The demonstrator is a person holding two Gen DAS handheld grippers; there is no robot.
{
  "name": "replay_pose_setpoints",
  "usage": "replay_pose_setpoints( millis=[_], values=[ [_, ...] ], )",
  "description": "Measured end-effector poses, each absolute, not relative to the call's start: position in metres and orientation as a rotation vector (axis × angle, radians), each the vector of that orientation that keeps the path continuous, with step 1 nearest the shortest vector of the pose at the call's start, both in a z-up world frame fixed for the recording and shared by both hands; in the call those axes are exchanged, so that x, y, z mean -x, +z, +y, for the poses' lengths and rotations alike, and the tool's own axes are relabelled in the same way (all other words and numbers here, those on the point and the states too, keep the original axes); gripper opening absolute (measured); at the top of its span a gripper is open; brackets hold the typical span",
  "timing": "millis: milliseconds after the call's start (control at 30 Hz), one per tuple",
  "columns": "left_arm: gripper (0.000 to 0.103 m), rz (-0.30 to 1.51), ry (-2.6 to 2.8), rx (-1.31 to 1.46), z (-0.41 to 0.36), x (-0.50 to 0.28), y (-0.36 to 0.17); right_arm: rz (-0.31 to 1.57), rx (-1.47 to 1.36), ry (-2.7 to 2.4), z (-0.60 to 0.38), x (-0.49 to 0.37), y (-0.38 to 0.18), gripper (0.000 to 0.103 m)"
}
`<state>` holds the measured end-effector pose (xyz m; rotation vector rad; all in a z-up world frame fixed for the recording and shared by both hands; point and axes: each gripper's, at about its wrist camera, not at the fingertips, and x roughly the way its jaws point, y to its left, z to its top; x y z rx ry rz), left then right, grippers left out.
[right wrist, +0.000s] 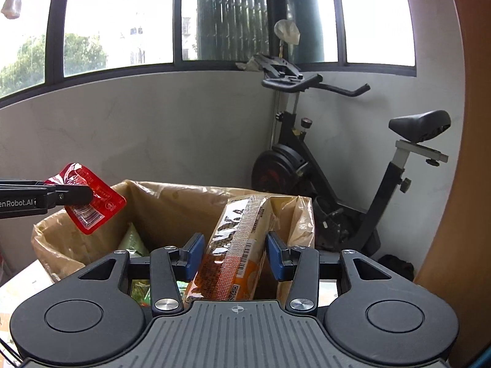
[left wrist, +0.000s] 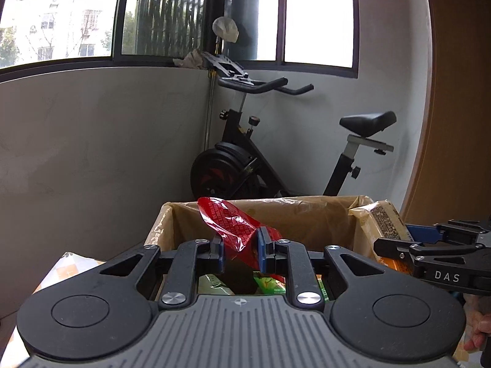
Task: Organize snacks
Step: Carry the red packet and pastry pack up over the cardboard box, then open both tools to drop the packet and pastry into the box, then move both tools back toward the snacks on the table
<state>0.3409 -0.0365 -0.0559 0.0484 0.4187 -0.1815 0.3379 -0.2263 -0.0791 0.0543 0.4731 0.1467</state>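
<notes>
- Nearest me, my left gripper (left wrist: 240, 253) is clenched on a crinkly red foil snack pouch (left wrist: 228, 224); the blue pads (left wrist: 263, 251) stand narrow, pinching the thin packet so that it sticks up and to the left above them.
- My right gripper (right wrist: 234, 256) holds a long orange-and-clear plastic packet of snacks with a barcode strip (right wrist: 236, 245); the pads (right wrist: 193, 253) are set wider, since this packet is bulkier, and it rises tilted between them.
- I judge that I carry one packet in each gripper to deal with two snacks at once.
- Just beyond both grippers stands a cardboard box lined with a tan plastic bag (right wrist: 172, 196), its mouth open; both packets hang over it.
- Down inside lie green snack packets (left wrist: 270, 283), so the box seems to be where the snacks are kept.
- Well behind, a black exercise bike (left wrist: 276, 153) stands in the corner against the grey wall (left wrist: 92, 138), under the dark-framed windows (left wrist: 199, 15).
</notes>
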Motion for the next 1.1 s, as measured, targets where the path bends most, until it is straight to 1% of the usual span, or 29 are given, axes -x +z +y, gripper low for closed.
replay_pose_setpoints(
  millis=[100, 133, 167, 200, 233, 333, 533, 767, 933, 1100],
  values=[
    [0.022, 0.442, -0.170, -0.079, -0.040, -0.348, -0.061, 0.492, -0.058, 0.136, -0.225, -0.340, -0.085, 0.042],
    [0.035, 0.445, -0.176, -0.092, -0.042, -0.351, -0.062, 0.484, -0.061, 0.133, -0.225, -0.339, -0.086, 0.043],
    [0.057, 0.445, -0.179, -0.104, -0.044, -0.352, -0.063, 0.478, -0.065, 0.133, -0.226, -0.338, -0.086, 0.046],
    [0.065, 0.434, -0.177, -0.113, -0.043, -0.350, -0.063, 0.474, -0.073, 0.137, -0.227, -0.336, -0.086, 0.049],
    [0.069, 0.419, -0.175, -0.123, -0.042, -0.346, -0.063, 0.468, -0.085, 0.146, -0.229, -0.332, -0.085, 0.052],
    [0.069, 0.413, -0.171, -0.143, -0.040, -0.339, -0.061, 0.441, -0.113, 0.161, -0.233, -0.321, -0.082, 0.052],
    [0.069, 0.426, -0.173, -0.081, -0.019, -0.328, -0.053, 0.377, -0.172, 0.185, -0.240, -0.290, -0.077, 0.052],
    [0.069, 0.428, -0.169, 0.015, 0.020, -0.294, -0.048, 0.316, -0.173, 0.166, -0.238, -0.250, -0.083, 0.052],
    [0.069, 0.431, -0.160, 0.041, 0.046, -0.261, -0.061, 0.256, -0.139, 0.140, -0.229, -0.219, -0.091, 0.052],
    [0.069, 0.470, -0.139, 0.012, 0.053, -0.241, -0.090, 0.242, -0.153, 0.118, -0.222, -0.199, -0.108, 0.052]
  ],
)
